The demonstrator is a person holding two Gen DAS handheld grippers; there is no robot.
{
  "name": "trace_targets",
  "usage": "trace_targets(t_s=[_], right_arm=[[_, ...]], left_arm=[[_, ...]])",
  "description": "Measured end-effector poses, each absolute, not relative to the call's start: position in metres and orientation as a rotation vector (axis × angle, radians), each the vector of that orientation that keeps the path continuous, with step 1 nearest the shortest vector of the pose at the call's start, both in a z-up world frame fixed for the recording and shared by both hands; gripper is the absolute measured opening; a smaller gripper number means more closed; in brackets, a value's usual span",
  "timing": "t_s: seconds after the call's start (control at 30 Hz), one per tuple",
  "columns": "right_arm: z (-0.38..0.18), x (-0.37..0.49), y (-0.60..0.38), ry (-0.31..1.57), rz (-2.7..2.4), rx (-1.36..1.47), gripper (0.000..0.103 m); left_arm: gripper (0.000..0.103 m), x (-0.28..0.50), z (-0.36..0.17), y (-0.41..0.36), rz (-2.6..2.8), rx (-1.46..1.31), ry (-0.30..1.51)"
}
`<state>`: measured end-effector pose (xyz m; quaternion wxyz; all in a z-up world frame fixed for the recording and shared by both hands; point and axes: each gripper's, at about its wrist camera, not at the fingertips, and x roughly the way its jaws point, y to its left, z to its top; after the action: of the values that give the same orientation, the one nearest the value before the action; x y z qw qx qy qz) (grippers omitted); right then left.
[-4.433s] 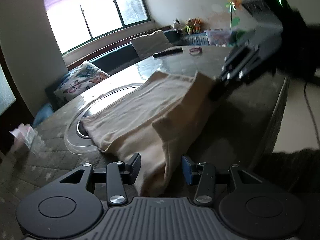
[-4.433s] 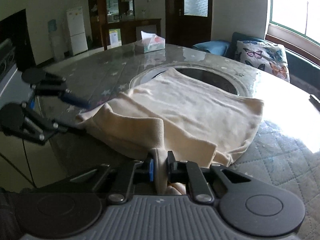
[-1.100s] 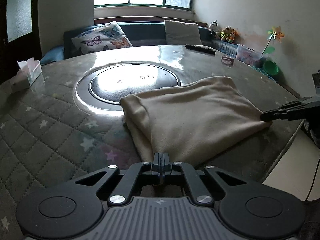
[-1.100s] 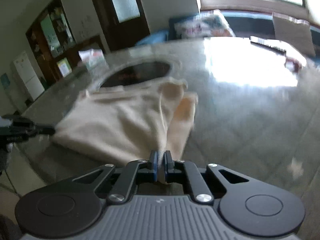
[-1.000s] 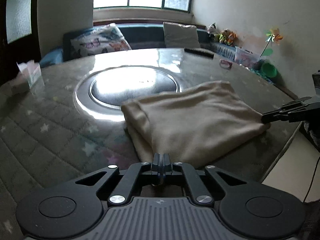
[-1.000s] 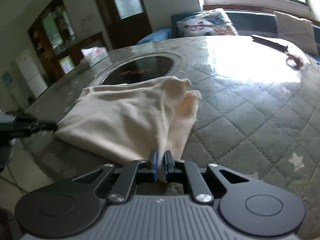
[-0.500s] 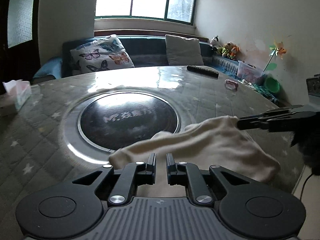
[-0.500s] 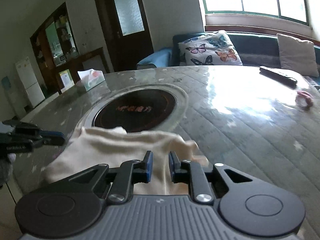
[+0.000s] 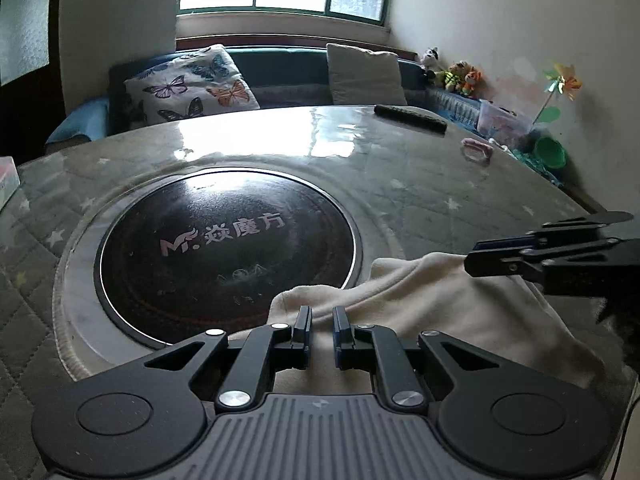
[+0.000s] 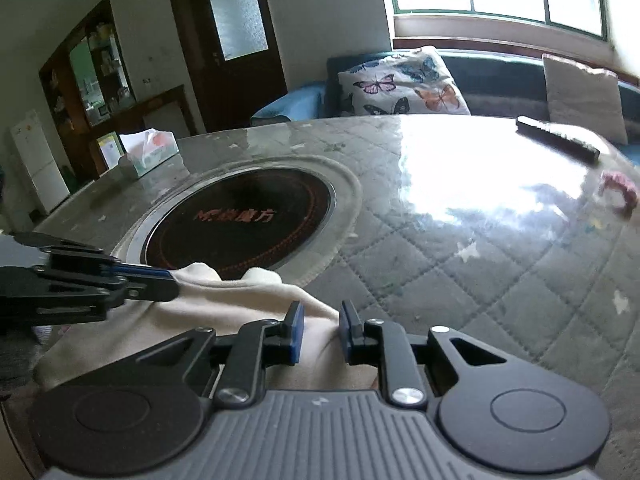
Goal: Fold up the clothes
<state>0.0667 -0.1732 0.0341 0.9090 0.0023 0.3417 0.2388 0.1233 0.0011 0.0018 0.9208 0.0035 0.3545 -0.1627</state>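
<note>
A folded cream garment (image 9: 432, 300) lies on the round table at its near edge, beside the black round cooktop (image 9: 224, 248). My left gripper (image 9: 321, 330) hovers above the garment's near left part with its jaws slightly apart and nothing between them. My right gripper (image 10: 321, 334) is open above the garment (image 10: 224, 300) with a wider gap, holding nothing. Each gripper shows in the other's view: the right gripper (image 9: 480, 256) over the garment's right side, the left gripper (image 10: 170, 284) over its left side.
A tissue box (image 10: 148, 152) stands at the table's far left. A black remote (image 9: 410, 118) and a pink hair tie (image 9: 476, 152) lie at the far right. A sofa with a butterfly pillow (image 9: 188, 84) stands behind the quilted table (image 9: 440, 196).
Both grippers were shut on the garment's edges about a second ago. They let go, opened, and rose above the folded garment, which now lies nearer the table's edge.
</note>
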Motion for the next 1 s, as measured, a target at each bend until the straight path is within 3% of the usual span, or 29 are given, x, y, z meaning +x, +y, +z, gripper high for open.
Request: trace_targets(t_s=[0.43,0.57,0.73,1.0], right_arm=[[0.027,0.083,-0.119,0.711,0.55,-0.097,0.028],[0.035,0.07,-0.118,0.681,0.57,-0.103,0.031],[0.03,0.053,-0.109,0.672,0.592,-0.147,0.038],[0.041,0.035,-0.103,0.609,0.598,-0.182,0.047]], left_arm=[[0.016,0.13,0.0,0.004,-0.325,-0.017,0.733],[0.031,0.127,0.003,0.004,-0.322,-0.015,0.722],[0.033,0.123,0.005,0.005,-0.308,-0.014,0.716],[0.05,0.109,0.013,0.008,-0.28,-0.011,0.695]])
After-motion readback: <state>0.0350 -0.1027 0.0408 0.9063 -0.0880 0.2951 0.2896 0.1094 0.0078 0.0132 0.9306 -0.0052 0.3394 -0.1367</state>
